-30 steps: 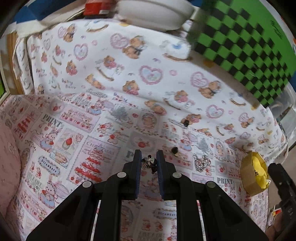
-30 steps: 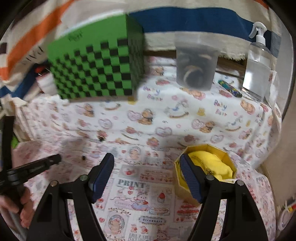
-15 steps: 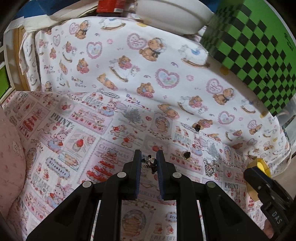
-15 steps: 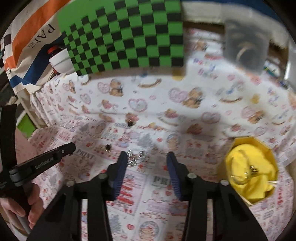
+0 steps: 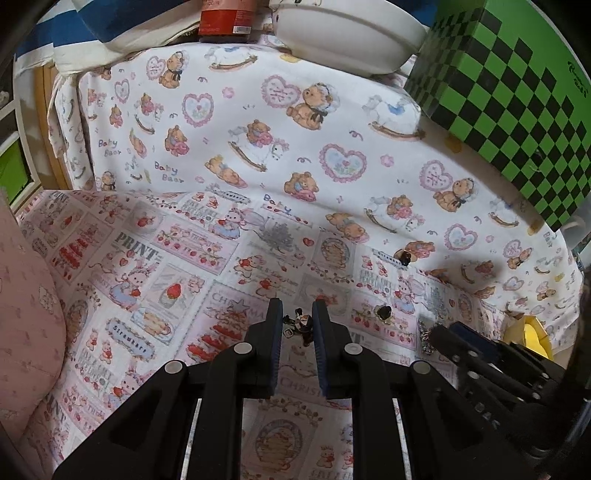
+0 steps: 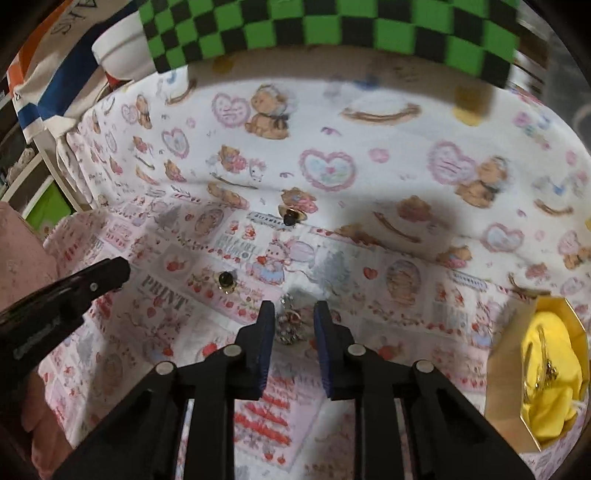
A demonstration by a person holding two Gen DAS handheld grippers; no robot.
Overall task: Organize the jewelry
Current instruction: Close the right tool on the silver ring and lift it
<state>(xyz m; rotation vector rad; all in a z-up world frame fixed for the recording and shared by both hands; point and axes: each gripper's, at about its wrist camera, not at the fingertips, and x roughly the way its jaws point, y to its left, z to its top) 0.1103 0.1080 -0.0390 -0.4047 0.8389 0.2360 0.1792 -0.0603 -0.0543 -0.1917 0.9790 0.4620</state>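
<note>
Left wrist view: a yellow-lined box point(image 5: 532, 332) sat far to the right of the left gripper point(image 5: 297, 325), its contents hidden behind the other tool. The left gripper's fingers were drawn close around a small silver-and-black charm point(image 5: 300, 325) that lay between their tips on the printed cloth point(image 5: 184, 258); whether the pads actually pinched it could not be told. A black-stoned ring point(image 5: 384, 313) lay just right of the tips, a second dark ring point(image 5: 404, 257) farther ahead and to the right. The right gripper point(image 5: 439, 334) reached in from the right, beside a sparkly chain piece point(image 5: 424, 334). A green checkered box point(image 5: 517, 103), a white bowl point(image 5: 351, 40) and a red jar point(image 5: 229, 16) stood far ahead.

Right wrist view: the gold octagonal box point(image 6: 509, 369) at far right held a yellow cloth point(image 6: 550, 369) with a thin gold piece point(image 6: 543, 365) resting on it. The right gripper point(image 6: 294, 325) stood narrowly parted, its tips flanking the rhinestone chain point(image 6: 290, 326) without clearly touching it. A ring point(image 6: 226, 279) lay ahead-left, another point(image 6: 290, 218) straight ahead. The left gripper point(image 6: 92, 284) crossed in from the left.
</note>
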